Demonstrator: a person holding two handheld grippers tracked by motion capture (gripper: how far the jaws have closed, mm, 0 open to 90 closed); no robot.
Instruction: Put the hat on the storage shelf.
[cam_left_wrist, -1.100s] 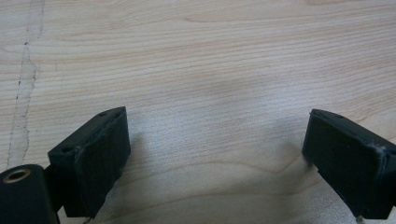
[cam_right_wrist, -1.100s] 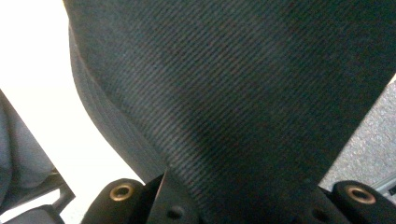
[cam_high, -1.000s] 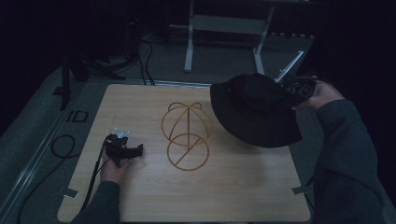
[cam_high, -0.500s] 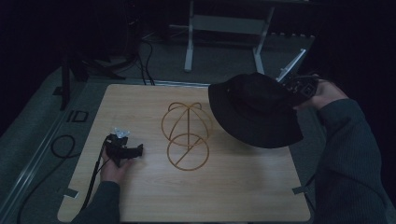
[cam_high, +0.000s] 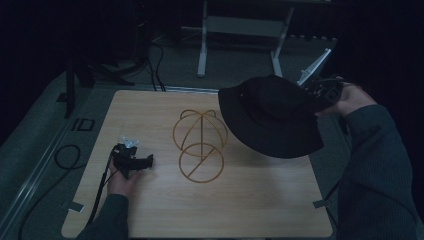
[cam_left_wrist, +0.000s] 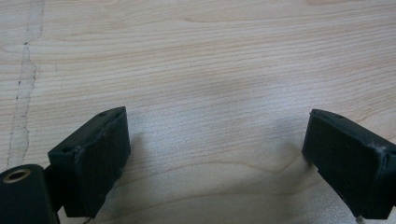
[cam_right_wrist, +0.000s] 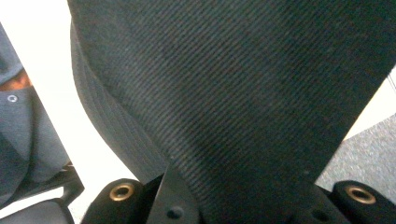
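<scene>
Just left of the right tongs (cam_high: 320, 92), a black hat (cam_high: 272, 117) hung by its brim, clamped in their jaws, lifted off the desk (cam_high: 150, 215) beyond its right edge. A wire stand (cam_high: 200, 145) stood well left of the hat, mid-desk. The left tongs (cam_high: 132, 161) rested on the desk, jaws wide and holding nothing. The step looked like carrying the hat to the stand; next would likely be lowering its crown over the dome.

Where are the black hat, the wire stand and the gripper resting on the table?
black hat (cam_high: 272, 117): high view, on its crown.
wire stand (cam_high: 201, 161): high view, on its round base ring.
left gripper (cam_high: 149, 160): high view, at its jaw tips.
</scene>
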